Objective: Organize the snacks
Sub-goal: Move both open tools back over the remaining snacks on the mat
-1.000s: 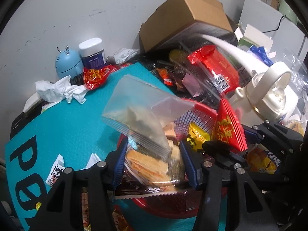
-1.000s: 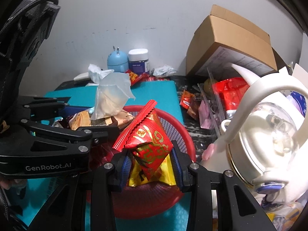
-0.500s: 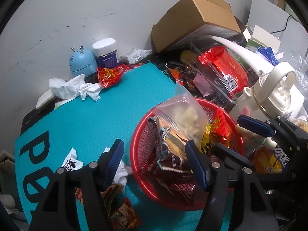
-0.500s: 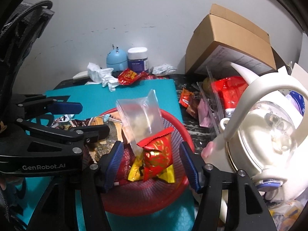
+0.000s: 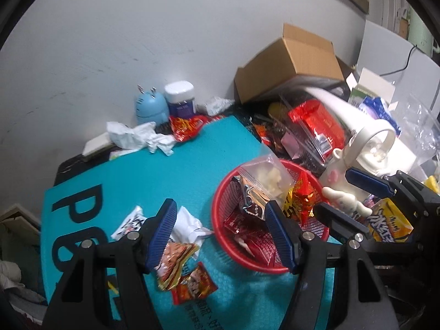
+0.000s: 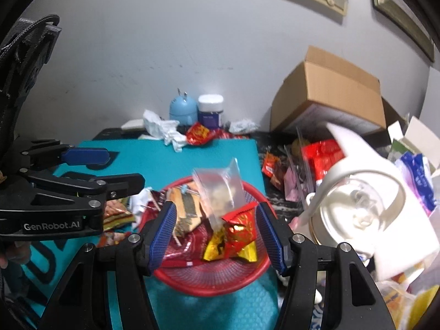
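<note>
Claws first: left claw [image 5: 222,233] spread, nothing between its blue pads, sits at lower centre of the left wrist view above the teal mat [image 5: 170,170]. Right claw [image 6: 217,233] also spread and empty, lower centre of its own view, hanging over the red basket [image 6: 211,283]. Neither claw's opening changed over the last half second; both widened just before that.

Basket sits on the mat's right part on the desk. Inside it: clear zip bag [image 6: 220,189] with pale pieces leaning upright at the back, red and gold snack packet [image 6: 242,228] at front right, dark wrapper [image 5: 249,200] left of the bag.

Loose snacks outside the basket, lower left of the left wrist view: white packet [image 5: 189,224], orange packet [image 5: 174,261], small red packet [image 5: 194,283], all lying on the mat just beside the basket.

Right of the basket: white kettle [image 6: 354,203], near the rim. Upper right: cardboard box [image 6: 330,101], tilted. Back of the desk at the wall: blue round gadget [image 6: 183,108], white-lidded jar [image 6: 210,110], crumpled tissue [image 6: 162,129], red packet [image 6: 199,132].
</note>
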### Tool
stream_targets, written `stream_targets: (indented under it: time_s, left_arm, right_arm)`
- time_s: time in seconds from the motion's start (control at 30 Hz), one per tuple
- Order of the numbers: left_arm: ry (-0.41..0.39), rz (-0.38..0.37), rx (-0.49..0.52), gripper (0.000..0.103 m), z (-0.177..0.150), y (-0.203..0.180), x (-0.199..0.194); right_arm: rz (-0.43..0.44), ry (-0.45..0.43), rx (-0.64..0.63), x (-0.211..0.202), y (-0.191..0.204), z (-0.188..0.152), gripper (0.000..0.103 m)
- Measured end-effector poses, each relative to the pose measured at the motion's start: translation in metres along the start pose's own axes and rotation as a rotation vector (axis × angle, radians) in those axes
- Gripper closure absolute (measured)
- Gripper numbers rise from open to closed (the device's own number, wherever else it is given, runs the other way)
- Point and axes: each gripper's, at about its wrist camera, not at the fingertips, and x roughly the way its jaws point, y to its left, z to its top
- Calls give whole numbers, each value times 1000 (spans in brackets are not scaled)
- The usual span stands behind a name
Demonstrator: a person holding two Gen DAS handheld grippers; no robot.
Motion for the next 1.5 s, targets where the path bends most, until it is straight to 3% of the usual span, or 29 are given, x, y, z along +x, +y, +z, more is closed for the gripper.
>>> stream_targets:
  time_s: [0.37,0.77,1.17,1.5]
  left_arm:
    - [-121,60,-39,38,-19,7,-78]
    - [-207,115,-77,38,-59,-1,-146]
    - [-202,151,-128,38,-104,5,-168]
    - [-163,145,-191,38,-128,30,-151]
  right_arm:
    - [58,-97,-48,-57,29,10,43]
    - [126,-165,-110,-109,57,-3,42]
    - [205,-143,-148,-122,83,-28,42]
    - [274,-83,-144,-93,101,-41,42]
